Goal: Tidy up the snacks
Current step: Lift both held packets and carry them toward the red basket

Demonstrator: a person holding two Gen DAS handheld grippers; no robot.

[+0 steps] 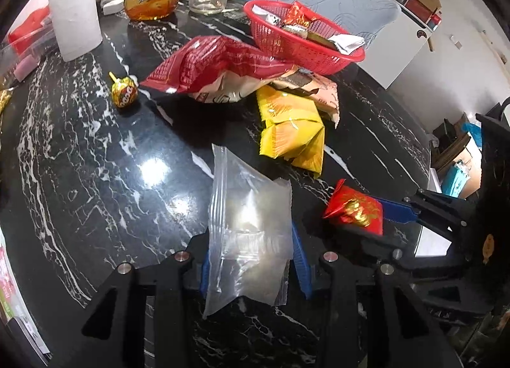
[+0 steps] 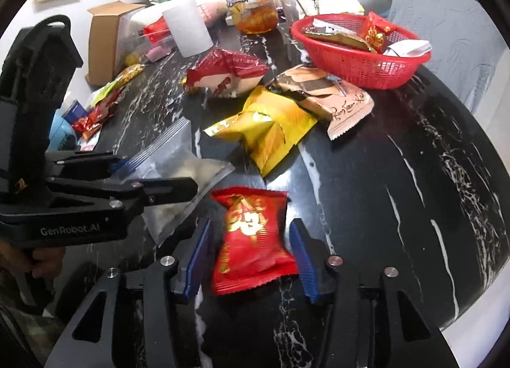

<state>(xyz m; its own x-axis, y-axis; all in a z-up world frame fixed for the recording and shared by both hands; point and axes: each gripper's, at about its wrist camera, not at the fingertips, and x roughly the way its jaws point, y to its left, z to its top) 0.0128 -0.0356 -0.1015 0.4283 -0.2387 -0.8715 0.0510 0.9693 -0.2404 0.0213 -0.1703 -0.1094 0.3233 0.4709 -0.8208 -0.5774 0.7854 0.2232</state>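
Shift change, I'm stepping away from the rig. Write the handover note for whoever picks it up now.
Left gripper: shut on the clear zip bag.
Right gripper: open, red snack packet between its jaws, pads not pressing.
Done: a few packets sit in the red basket.
Left: yellow packet, red-and-white bag and brown packet lie loose on the table; the red packet probably goes into the zip bag next.

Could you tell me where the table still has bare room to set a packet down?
Bare black marble table lies left of the clear zip bag, below the gold-wrapped lollipop. It is crowded around the red plastic basket and yellow snack packets.
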